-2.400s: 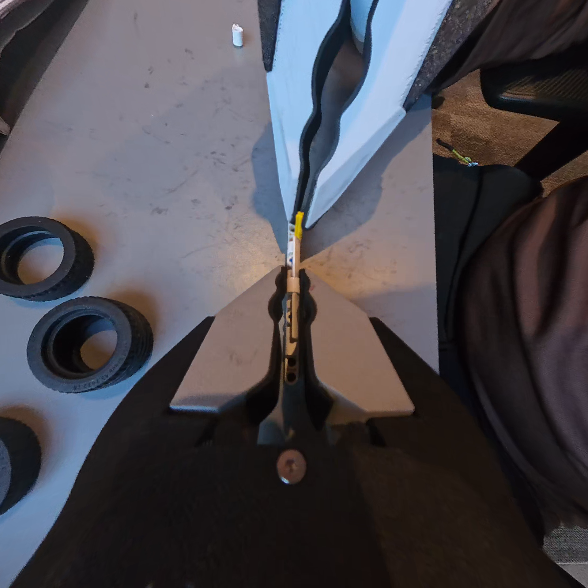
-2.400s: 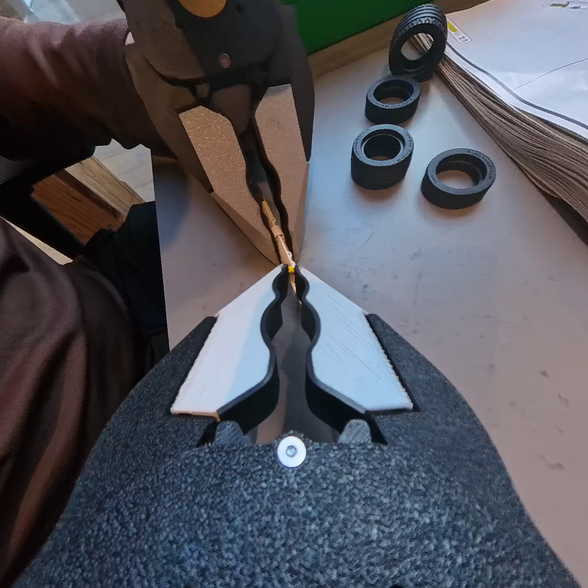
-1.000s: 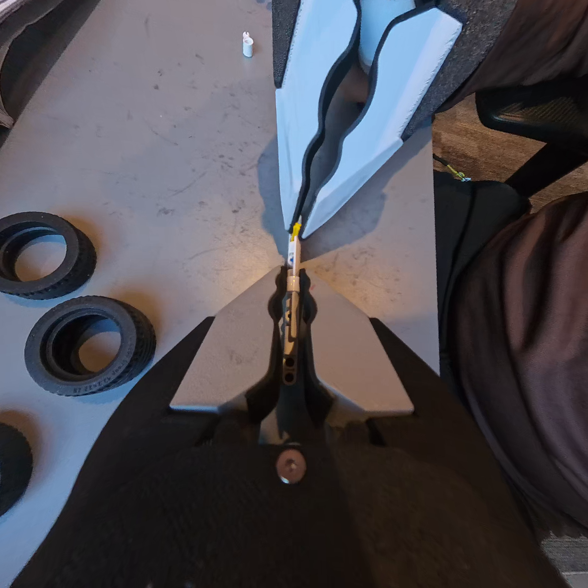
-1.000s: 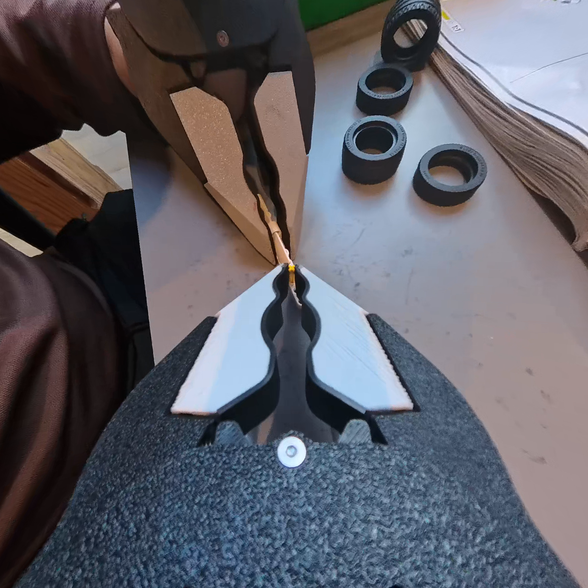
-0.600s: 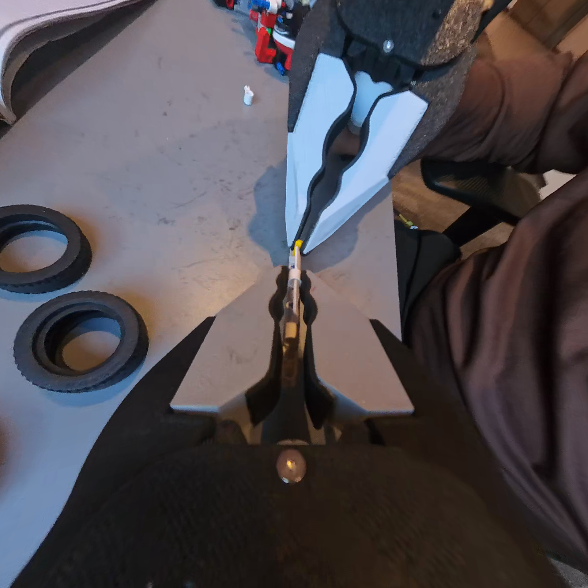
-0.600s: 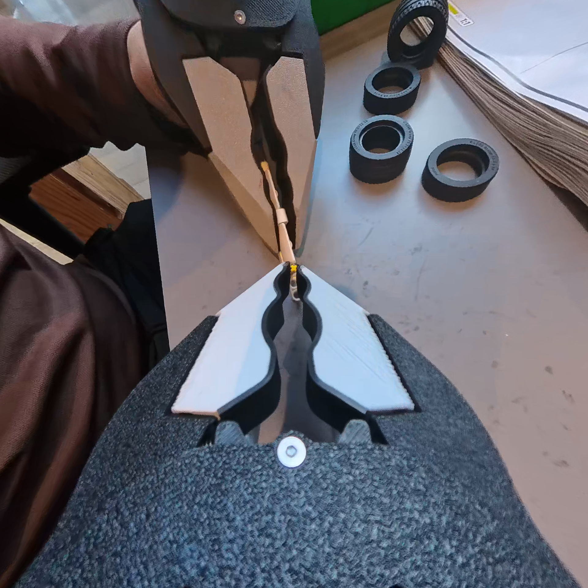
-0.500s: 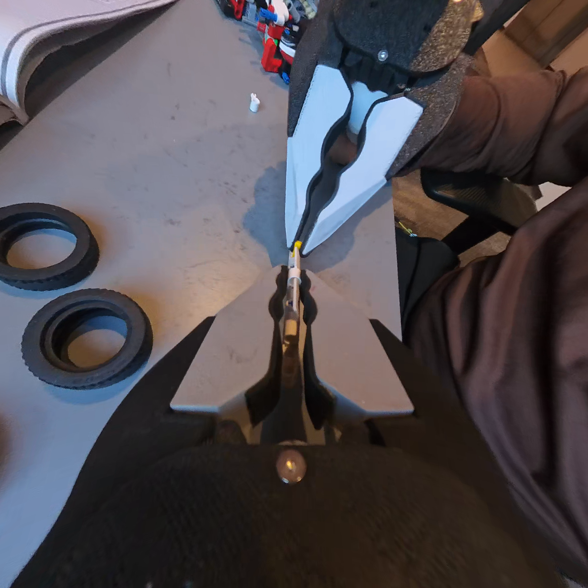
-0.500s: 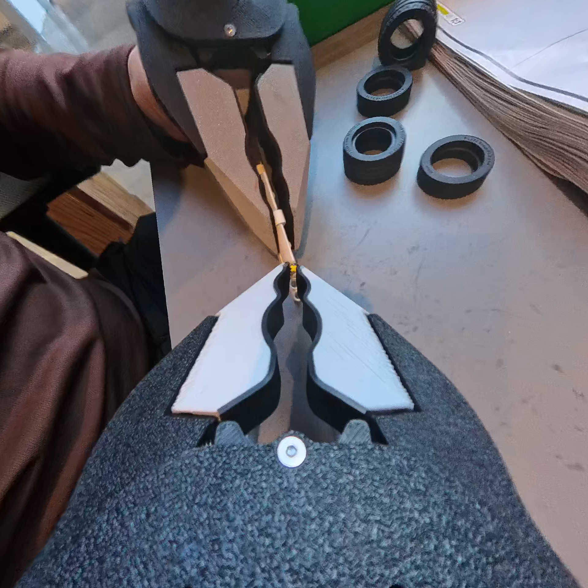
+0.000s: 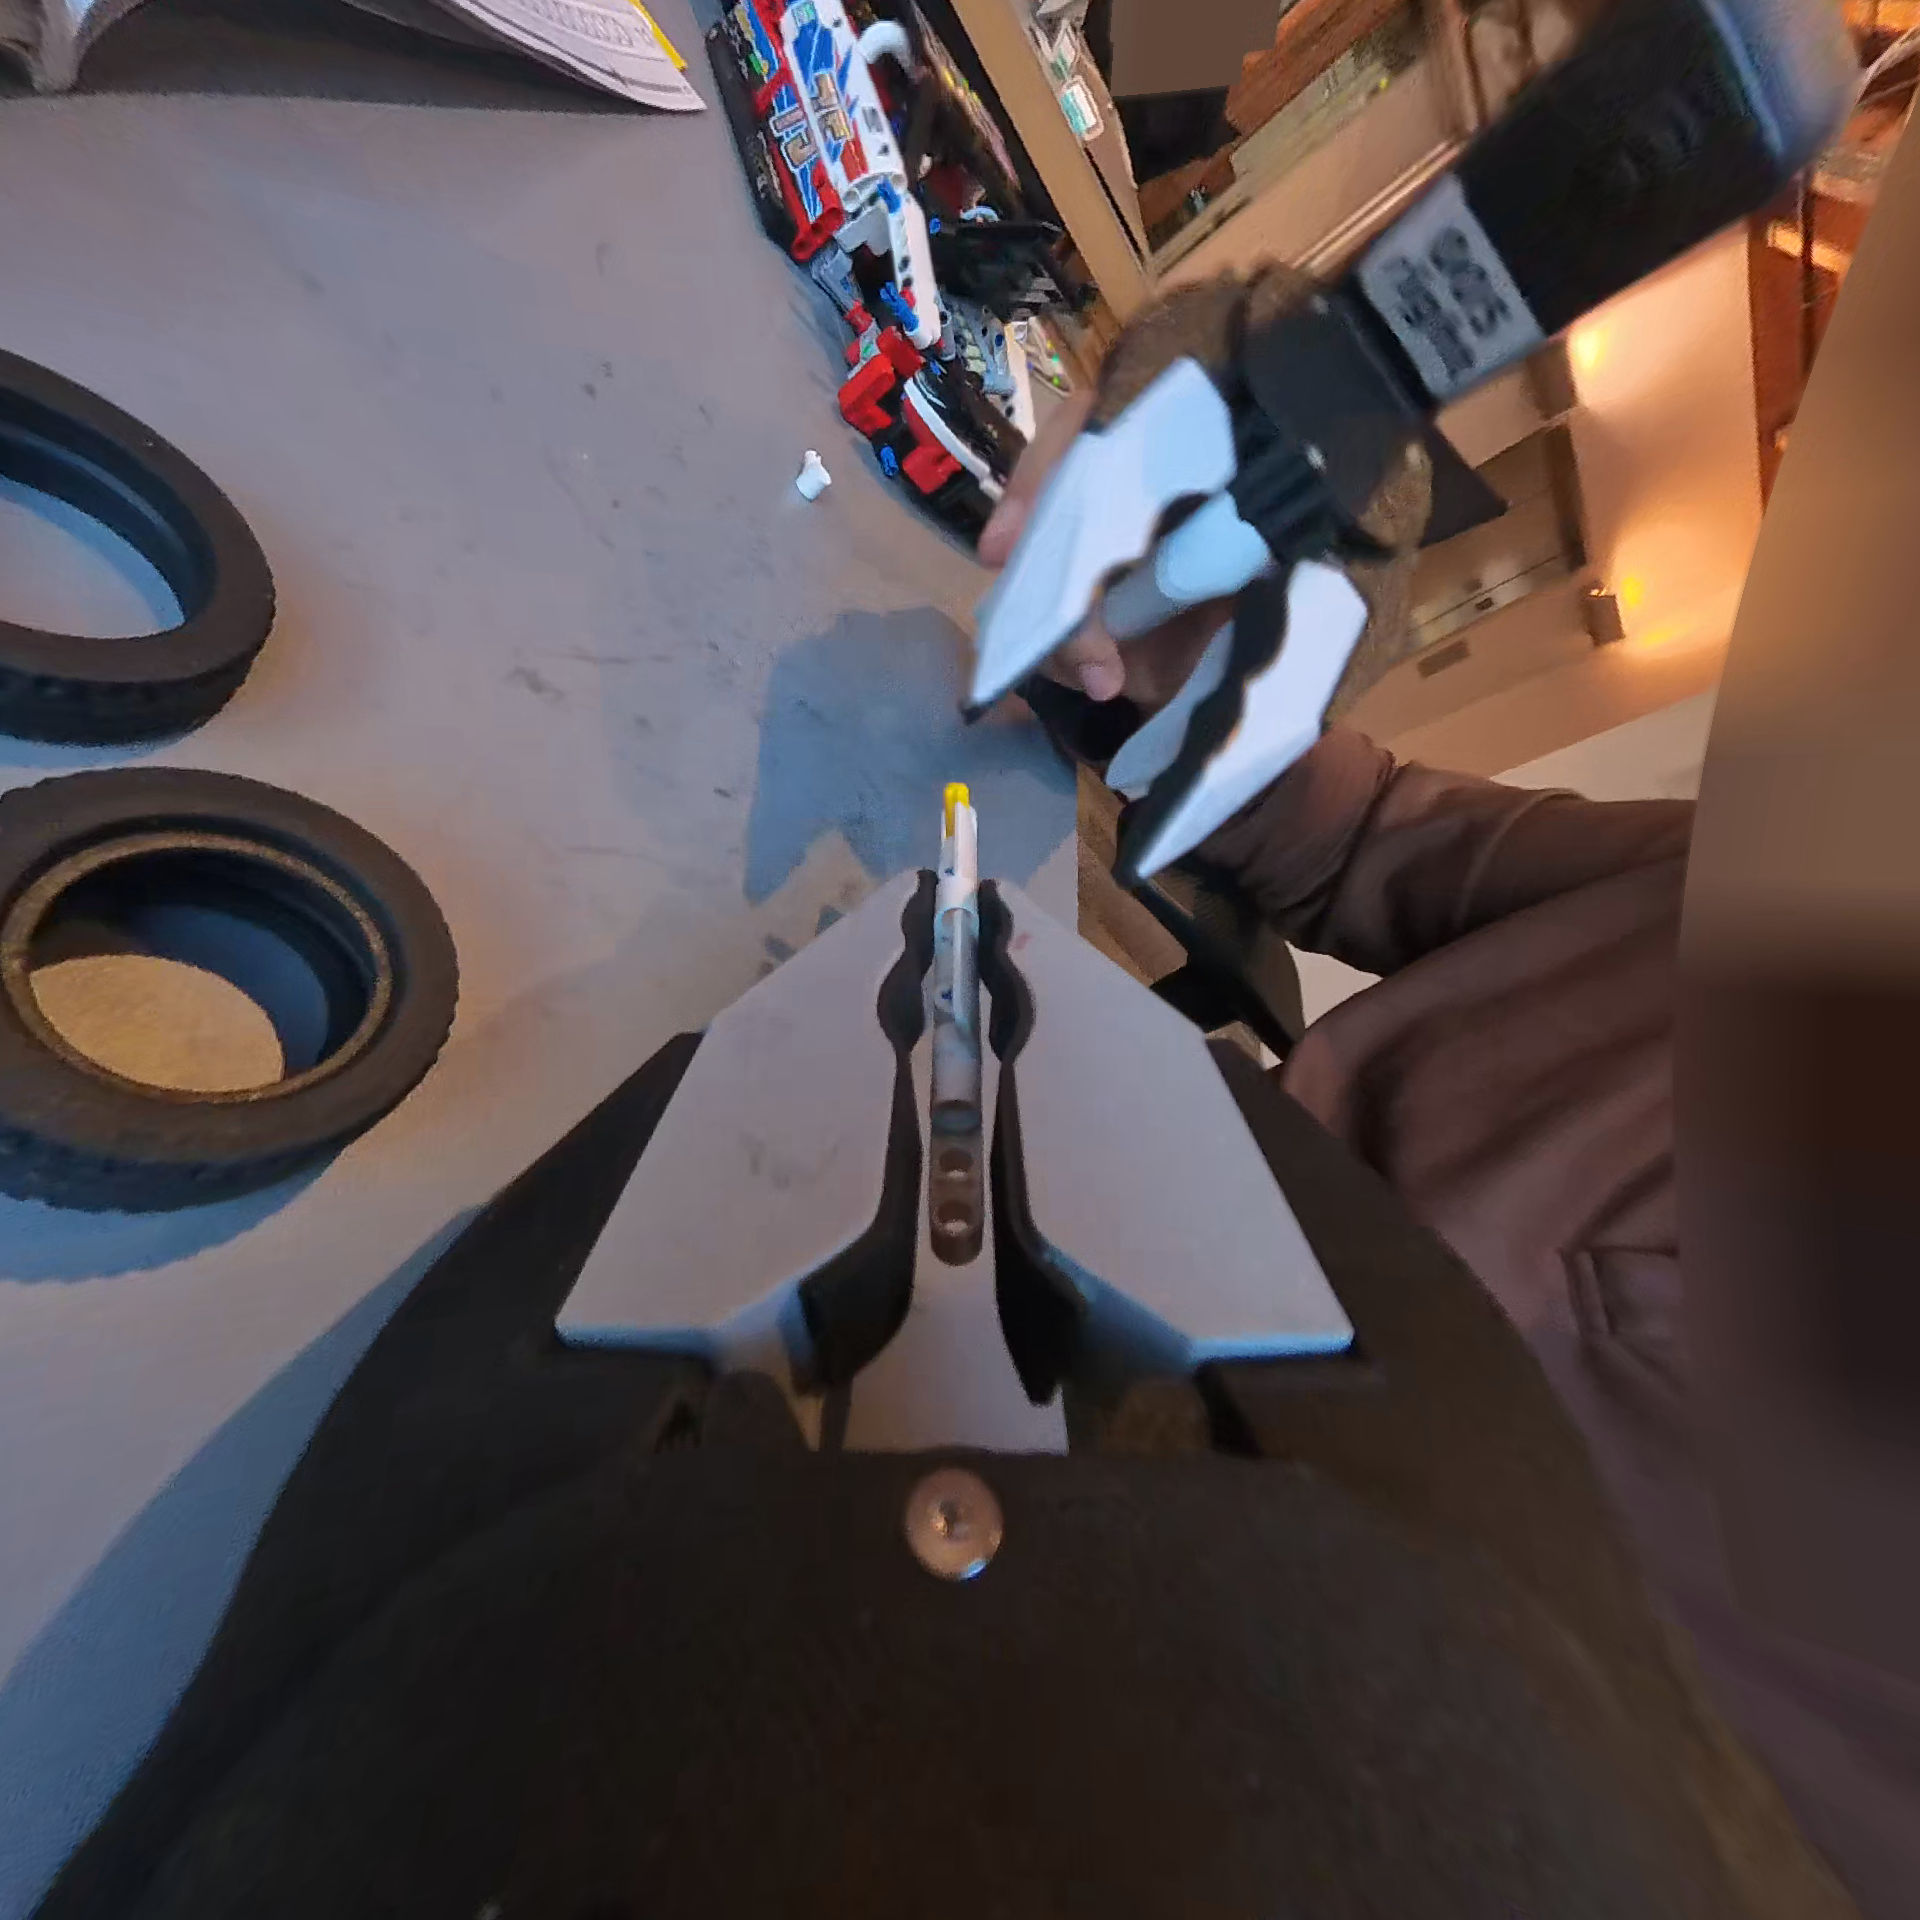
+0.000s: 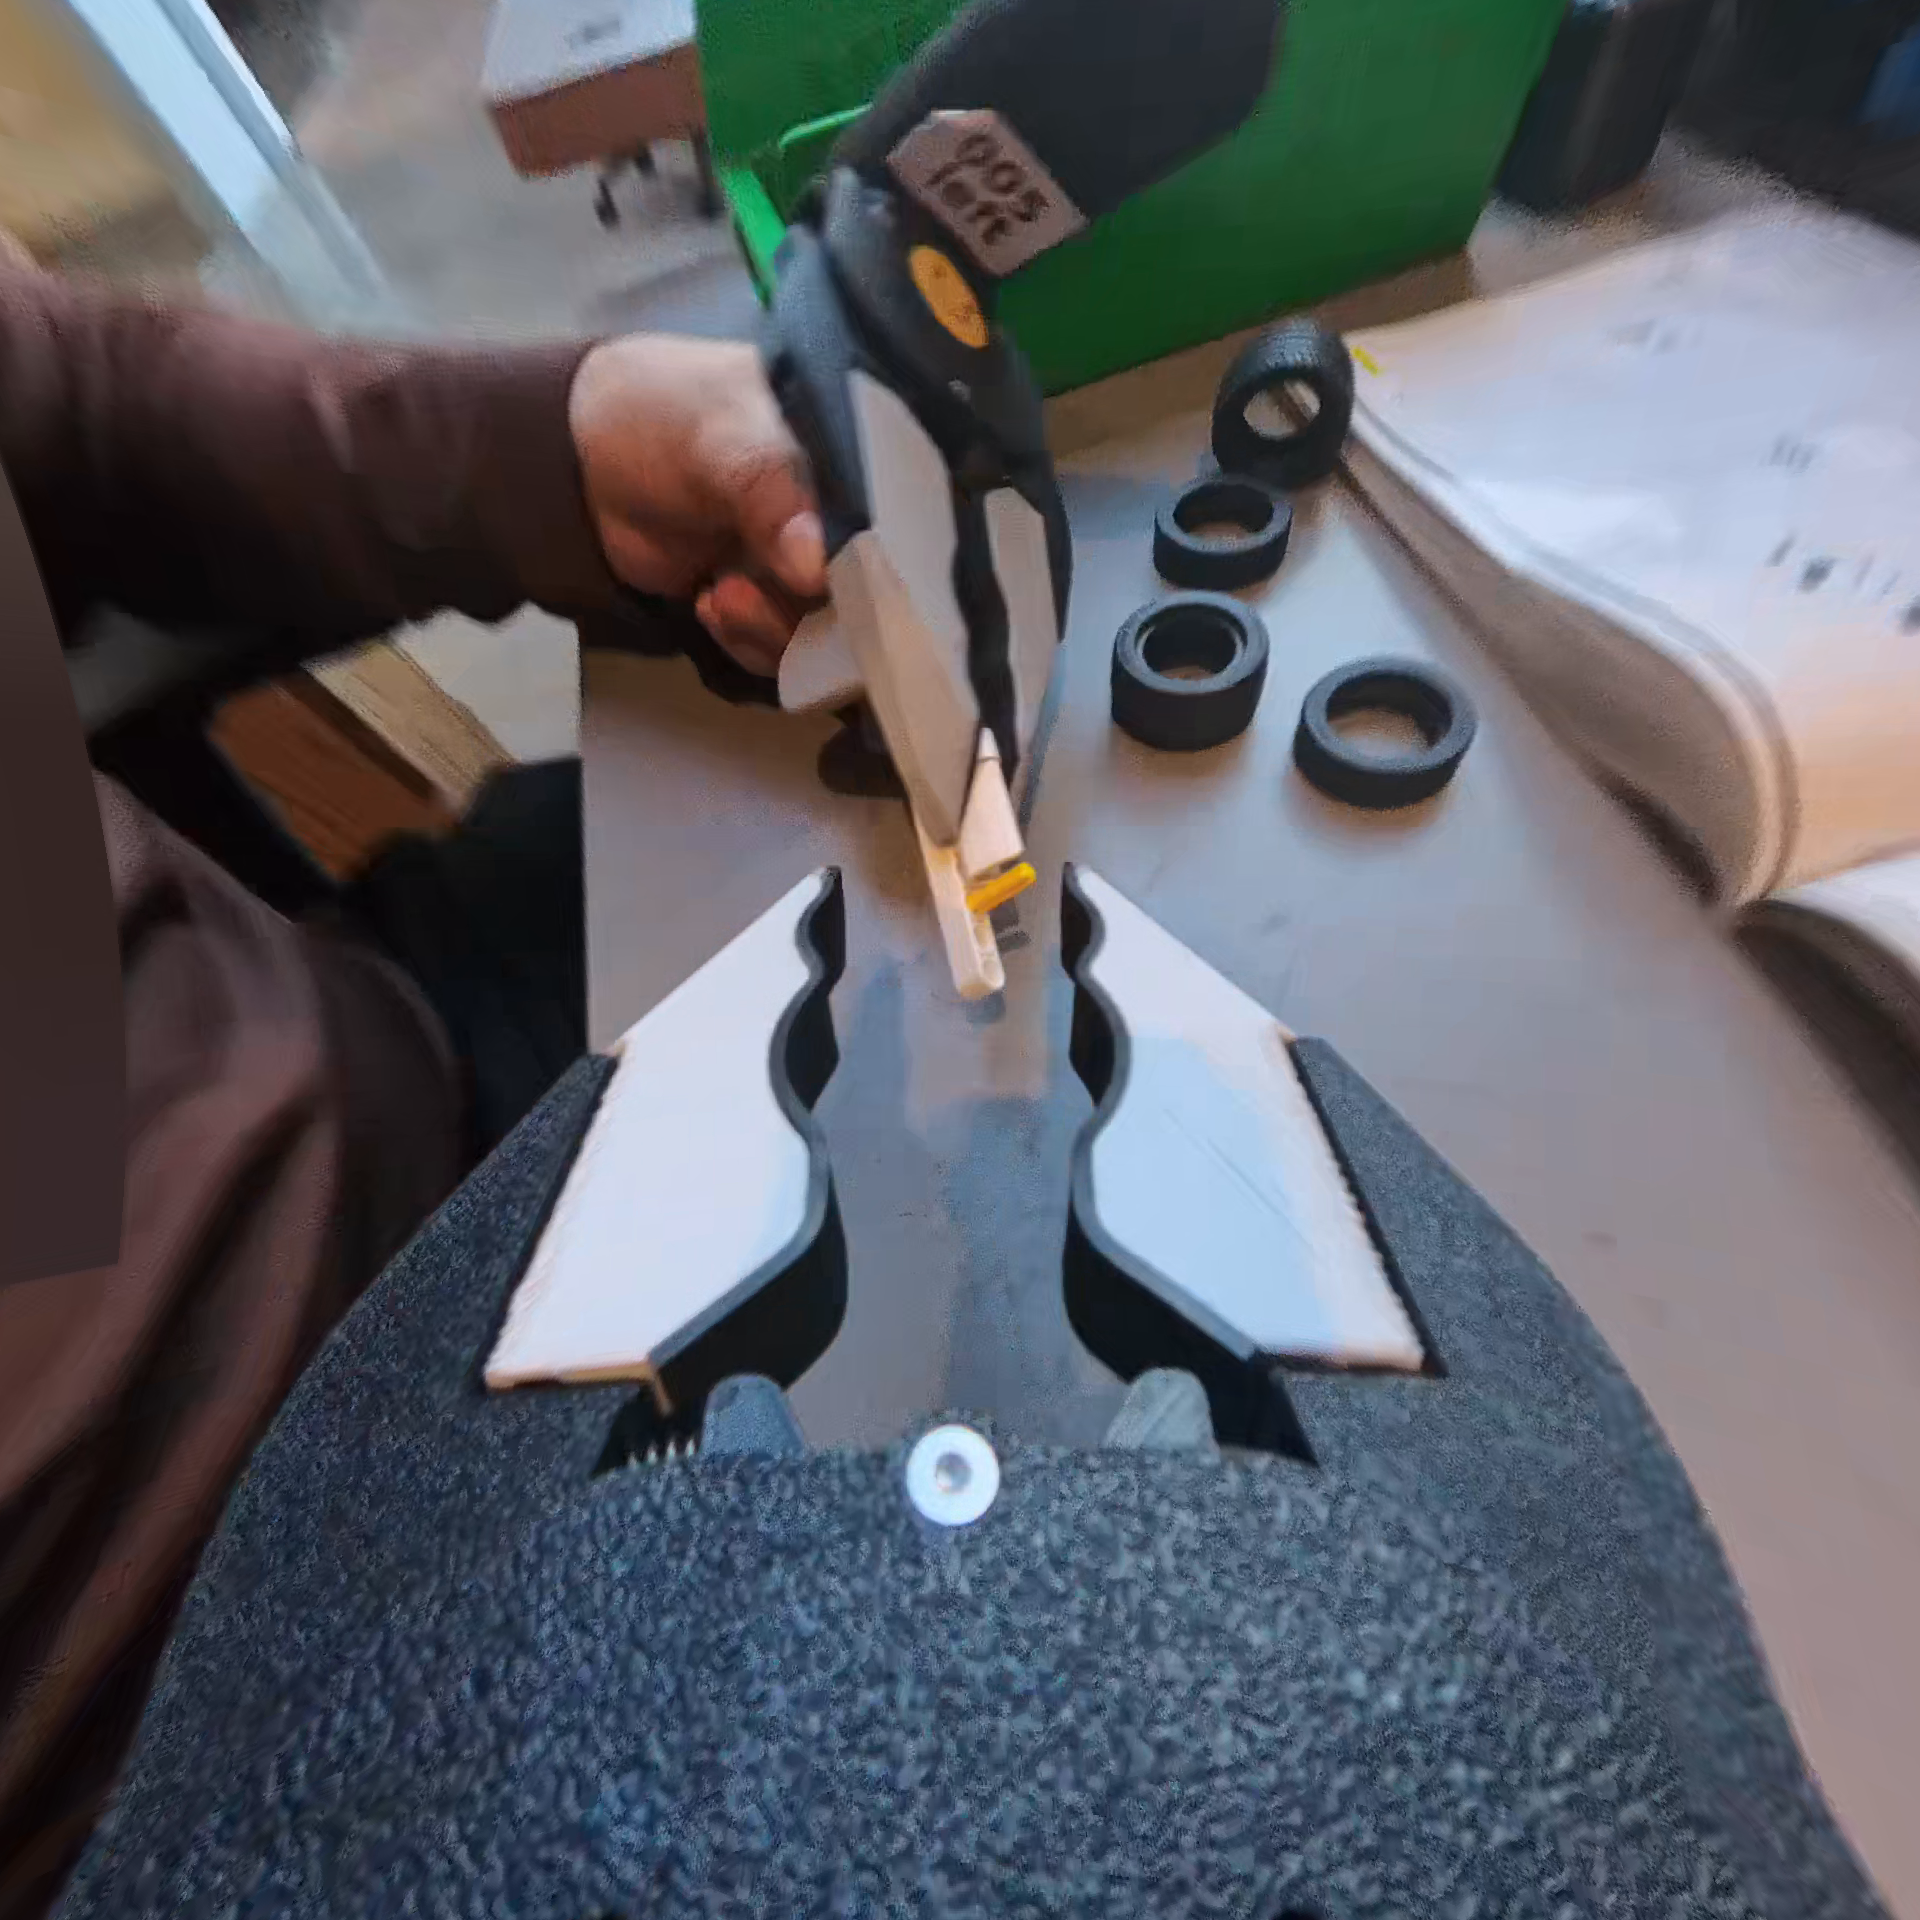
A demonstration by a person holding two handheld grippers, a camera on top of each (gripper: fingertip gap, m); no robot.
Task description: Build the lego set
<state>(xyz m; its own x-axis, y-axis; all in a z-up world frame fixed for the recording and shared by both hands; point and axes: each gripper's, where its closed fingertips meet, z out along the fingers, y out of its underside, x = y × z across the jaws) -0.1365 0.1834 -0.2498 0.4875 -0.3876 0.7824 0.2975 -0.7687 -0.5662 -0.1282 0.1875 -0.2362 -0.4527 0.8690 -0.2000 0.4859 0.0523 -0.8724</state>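
Here, a slim white lego beam (image 9: 957, 940) is seen clamped lengthwise between the closed fingers of the left gripper (image 9: 954, 883), its tip projecting past them with a small yellow pin (image 9: 956, 796) at the end. In the right wrist view the same beam (image 10: 961, 925) is held low over the grey table (image 10: 1455, 1039), the yellow pin (image 10: 1000, 883) sticking out sideways. The right gripper (image 10: 948, 883) is shown released and empty, its jaws spread wide just short of the beam; from the left wrist view it (image 9: 1049, 779) is seen raised to the right, apart from the piece. Four black tyres (image 10: 1387, 732) are laid out on the table beyond, near an open instruction booklet (image 10: 1662, 540). A partly built red, white and black model (image 9: 883, 260) and a small loose white part (image 9: 814, 475) are seen at the table's far edge.
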